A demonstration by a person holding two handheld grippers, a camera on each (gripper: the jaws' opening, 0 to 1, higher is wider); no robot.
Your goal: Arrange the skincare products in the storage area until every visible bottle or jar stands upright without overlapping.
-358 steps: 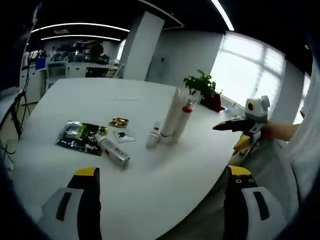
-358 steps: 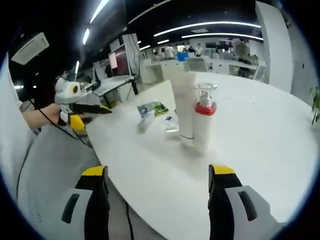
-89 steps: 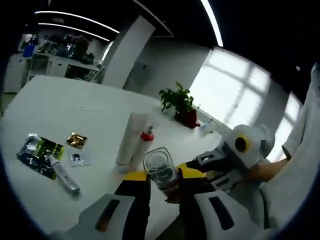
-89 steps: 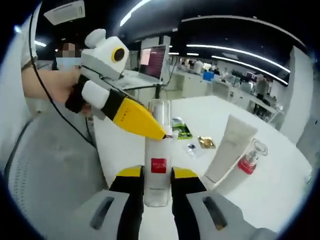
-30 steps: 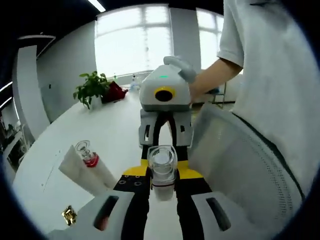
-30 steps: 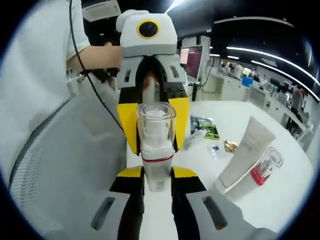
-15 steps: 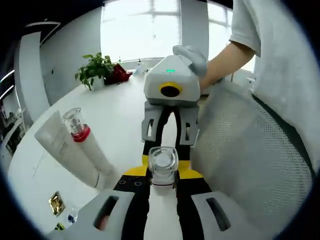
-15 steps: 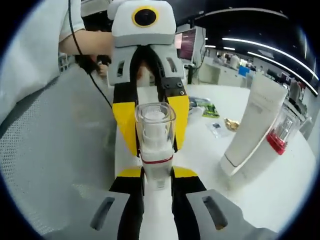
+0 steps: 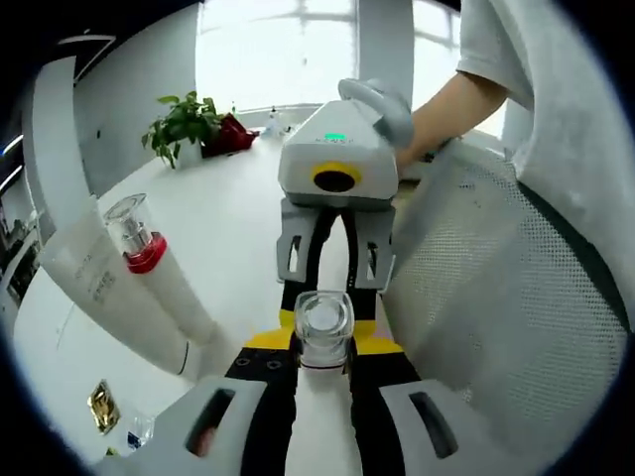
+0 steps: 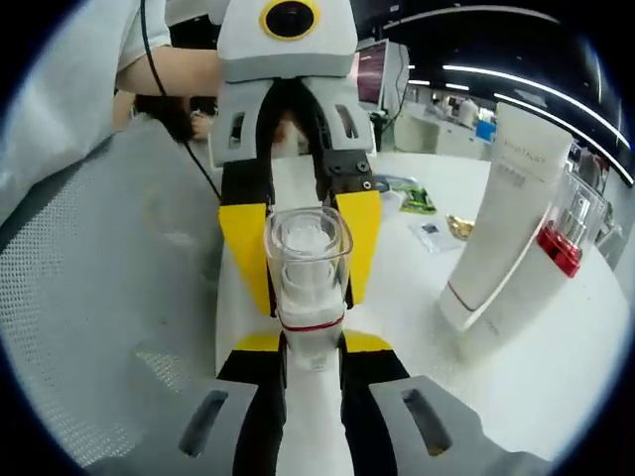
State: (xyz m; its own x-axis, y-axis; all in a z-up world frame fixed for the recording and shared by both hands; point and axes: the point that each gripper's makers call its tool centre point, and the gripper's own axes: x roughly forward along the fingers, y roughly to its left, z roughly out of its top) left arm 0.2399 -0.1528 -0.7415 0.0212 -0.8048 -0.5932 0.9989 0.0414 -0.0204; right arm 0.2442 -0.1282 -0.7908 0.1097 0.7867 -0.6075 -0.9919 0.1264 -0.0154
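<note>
- Clear plastic is capping the small pump bottle (image 10: pixel 309 288), which both grippers are clamping at once, one from each end, above the near edge of the white table (image 10: pixel 536 397).
- In the right gripper view, the right gripper (image 10: pixel 311 349) is pinching the bottle's lower body between its yellow-tipped jaws, with the red band just above them.
- The left gripper (image 10: pixel 298 248) is facing it there, its yellow jaws squeezing the bottle's cap from both sides.
- In the left gripper view, the left gripper (image 9: pixel 323 342) is closing on the same bottle (image 9: pixel 324 327), seen cap-end on, with the right gripper (image 9: pixel 332 213) directly behind it.
- A white tube (image 10: pixel 501 213) is standing on its cap on the table, and a red-collared bottle (image 10: pixel 561 253) is standing just beside it, apparently touching.
- Those two are appearing as the tube (image 9: pixel 114 302) and bottle (image 9: pixel 154 273) in the left gripper view.
- Small sachets (image 10: pixel 437 230) are lying flat farther back on the table.
- A potted plant (image 9: pixel 184 124) is sitting at the table's far end.
</note>
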